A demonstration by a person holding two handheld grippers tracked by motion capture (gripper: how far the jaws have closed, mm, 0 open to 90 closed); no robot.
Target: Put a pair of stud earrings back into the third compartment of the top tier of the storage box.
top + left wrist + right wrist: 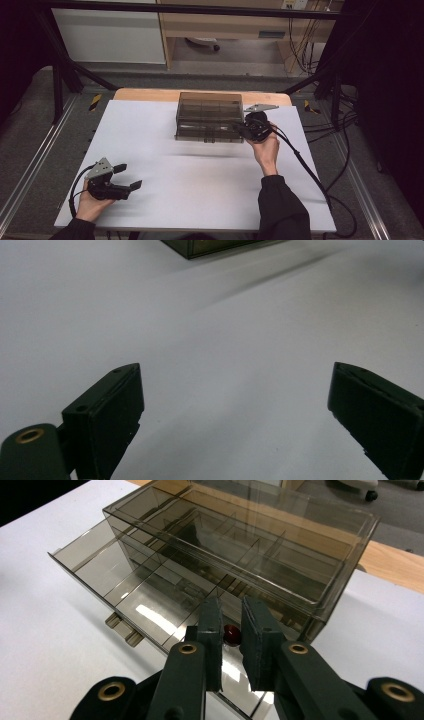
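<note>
A smoky clear plastic organiser box [210, 117] stands at the back middle of the white table. Its lower drawer [125, 580] is pulled out, showing divided compartments. My right gripper [240, 129] is at the box's right front corner, over the drawer. In the right gripper view its jaws [231, 602] stand nearly together, and a small dark red bead [231, 634] fills the narrow gap between them. My left gripper [128, 176] rests near the front left of the table, far from the box, open with nothing between its jaws [235, 375]. A corner of the box [200, 247] shows at the top of the left gripper view.
The white sheet [200, 175] covers most of the wooden table [150, 94]. Black frame bars [60, 75] run around the table. Cables [310, 170] trail from the right gripper across the table's right side. A two-tab latch [122, 627] sticks out from the drawer's front.
</note>
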